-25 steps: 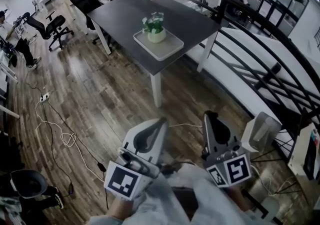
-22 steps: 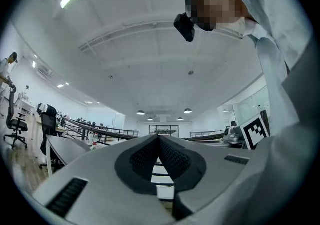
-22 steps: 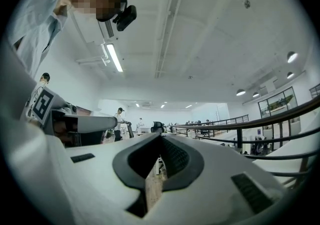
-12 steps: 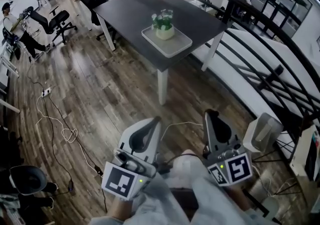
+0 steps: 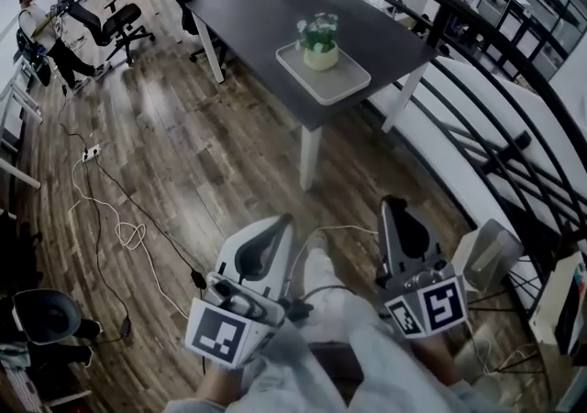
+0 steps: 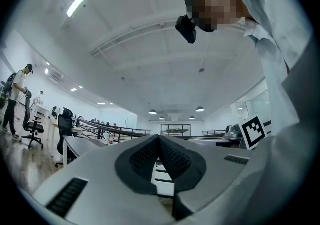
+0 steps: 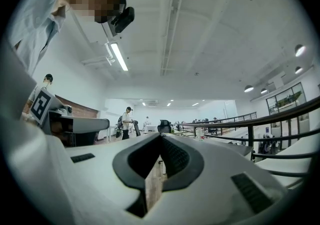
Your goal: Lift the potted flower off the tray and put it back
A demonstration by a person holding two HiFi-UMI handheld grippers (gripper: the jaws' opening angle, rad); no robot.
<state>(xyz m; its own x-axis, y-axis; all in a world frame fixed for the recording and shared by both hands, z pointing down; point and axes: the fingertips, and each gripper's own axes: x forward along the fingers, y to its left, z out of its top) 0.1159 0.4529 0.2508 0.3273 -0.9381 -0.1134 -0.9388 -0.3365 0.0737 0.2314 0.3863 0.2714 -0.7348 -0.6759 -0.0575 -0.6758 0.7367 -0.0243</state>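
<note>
Potted flower (image 5: 320, 36) on tray (image 5: 354, 86), dark table (image 5: 257, 16)

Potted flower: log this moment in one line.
potted flower: on tray, untouched | left gripper: jaws shut, empty | right gripper: jaws shut, empty

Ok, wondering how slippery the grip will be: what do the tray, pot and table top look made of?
Tray: pale, matte, smooth-edged, probably plastic. Pot: cream, plain surface, ceramic or plastic; too far to tell. Table top: dark grey, flat, dull sheen, likely laminate or painted board.
</note>
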